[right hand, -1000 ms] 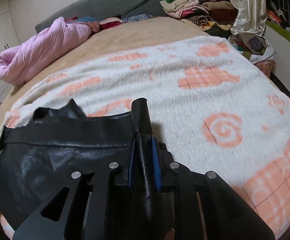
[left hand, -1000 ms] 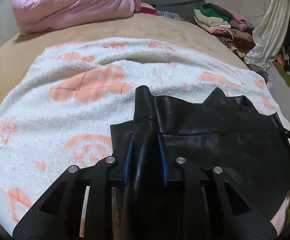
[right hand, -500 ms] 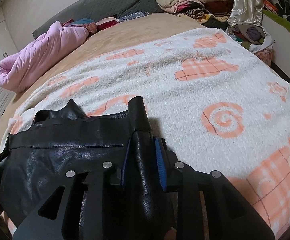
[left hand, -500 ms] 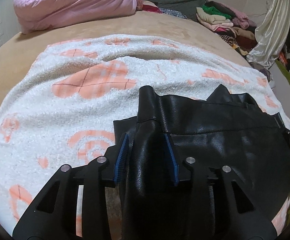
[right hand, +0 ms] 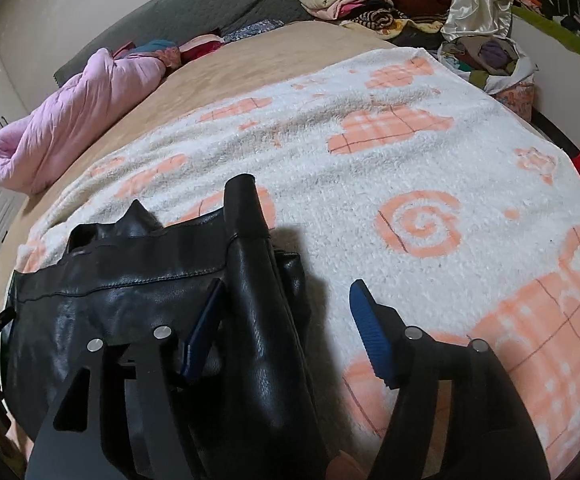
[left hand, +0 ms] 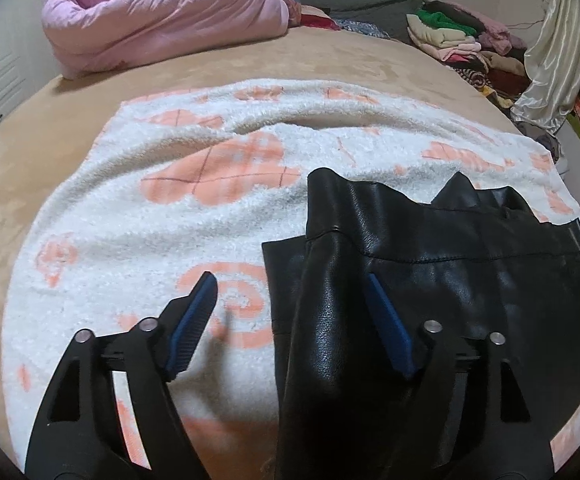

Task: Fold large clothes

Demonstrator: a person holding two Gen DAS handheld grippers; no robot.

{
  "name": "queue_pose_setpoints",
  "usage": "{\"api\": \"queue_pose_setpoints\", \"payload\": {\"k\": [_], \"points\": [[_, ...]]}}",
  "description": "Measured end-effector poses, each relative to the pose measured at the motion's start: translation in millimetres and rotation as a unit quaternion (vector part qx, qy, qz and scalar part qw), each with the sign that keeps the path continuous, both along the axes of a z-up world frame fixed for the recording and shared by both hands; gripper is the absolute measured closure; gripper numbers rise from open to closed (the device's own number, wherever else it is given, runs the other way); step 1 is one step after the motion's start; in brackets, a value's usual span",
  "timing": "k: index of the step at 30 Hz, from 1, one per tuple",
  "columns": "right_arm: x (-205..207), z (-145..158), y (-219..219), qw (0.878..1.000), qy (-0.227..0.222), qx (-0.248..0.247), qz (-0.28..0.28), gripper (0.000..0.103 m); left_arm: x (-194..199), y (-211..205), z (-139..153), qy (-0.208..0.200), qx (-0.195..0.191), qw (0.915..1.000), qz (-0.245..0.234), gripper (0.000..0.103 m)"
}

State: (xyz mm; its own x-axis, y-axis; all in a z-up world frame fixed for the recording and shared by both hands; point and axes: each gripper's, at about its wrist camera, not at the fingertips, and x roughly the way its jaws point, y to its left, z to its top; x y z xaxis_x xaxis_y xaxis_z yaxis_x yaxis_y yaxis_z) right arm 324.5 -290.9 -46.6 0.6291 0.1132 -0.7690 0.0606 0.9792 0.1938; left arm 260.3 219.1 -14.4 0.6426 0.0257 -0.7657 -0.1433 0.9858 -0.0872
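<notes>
On the patterned blanket [left hand: 138, 216], black leather garment [left hand: 449, 280], left tongs [left hand: 290, 292] and right tongs [right hand: 286, 296] spread wide, gripping nothing.

Black leather garment [left hand: 429, 280] — glossy, creased — lies partly folded on the fleecy blanket, edges bunched upward.

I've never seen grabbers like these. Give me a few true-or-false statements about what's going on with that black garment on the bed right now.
1. Both grippers are open. True: the left gripper and the right gripper have spread jaws.
2. The black leather garment is red. False: it is black.
3. It lies on a white blanket with orange patterns. True.
4. The pink quilt covers the garment. False: it sits bundled at the bed's far end.
</notes>
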Motion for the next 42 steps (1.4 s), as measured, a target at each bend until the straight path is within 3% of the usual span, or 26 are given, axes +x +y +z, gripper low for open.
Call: {"api": "queue_pose_setpoints", "payload": {"k": [2, 11, 12, 16, 22, 26, 30, 34, 35, 36, 37, 39, 41, 42], "points": [[-4.1, 3.3, -0.2, 1.000, -0.001, 0.002, 0.001, 0.032, -2.1, -0.5, 3.5, -0.002, 0.003, 1.0000, 0.000, 0.026], [-31.0, 22.1, 3.9, 0.999, -0.016, 0.034, 0.023, 0.022, -14.7, -3.8, 16.6, -0.011, -0.015, 0.9998, -0.003, 0.015], [-35.6, 24.1, 4.2, 0.999, -0.018, 0.039, 0.025, 0.022, -18.5, -3.1, 18.1, -0.011, -0.027, 0.9996, -0.002, 0.009], [-51.3, 28.4, 5.1, 0.998, -0.016, 0.055, 0.038, 0.016, -32.1, 1.7, 19.8, -0.011, -0.072, 0.9974, 0.000, 0.010], [-73.4, 26.0, 4.1, 0.996, 0.001, 0.080, 0.050, 0.016, -56.7, 11.3, 4.5, 0.017, -0.142, 0.9897, -0.003, 0.010], [-87.6, 18.0, 3.2, 0.994, 0.014, 0.090, 0.056, 0.016, -71.3, 9.7, -3.5, 0.023, -0.165, 0.9861, -0.002, 0.010], [-95.8, 8.0, 2.4, 0.994, 0.028, 0.092, 0.061, 0.016, -84.9, 5.3, -20.8, 0.036, -0.214, 0.9761, -0.002, 0.010], [-93.7, -11.4, -2.7, 0.992, 0.053, 0.107, 0.051, 0.016, -87.5, -4.2, -35.8, 0.041, -0.220, 0.9747, -0.001, 0.010], [-92.1, -20.3, -3.7, 0.990, 0.060, 0.116, 0.048, 0.018, -87.8, -5.5, -36.9, 0.038, -0.220, 0.9747, 0.001, 0.010], [-91.9, -23.4, -4.2, 0.989, 0.059, 0.125, 0.049, 0.022, -87.9, -8.3, -36.7, 0.033, -0.221, 0.9746, -0.002, 0.022], [-91.9, -25.5, -5.0, 0.986, 0.057, 0.144, 0.056, 0.040, -87.9, -10.9, -36.1, 0.032, -0.220, 0.9749, -0.004, 0.024], [-92.7, -26.1, -6.5, 0.982, 0.060, 0.169, 0.059, 0.048, -90.4, -16.5, -33.5, 0.031, -0.205, 0.9783, -0.005, 0.038], [-96.2, -20.6, -7.0, 0.983, 0.056, 0.161, 0.062, 0.070, -96.0, -21.2, -28.5, 0.026, -0.196, 0.9803, -0.009, 0.048], [-98.5, -16.0, -8.2, 0.984, 0.053, 0.160, 0.064, 0.074, -98.5, -22.0, -26.4, 0.024, -0.190, 0.9814, -0.011, 0.052]]}}
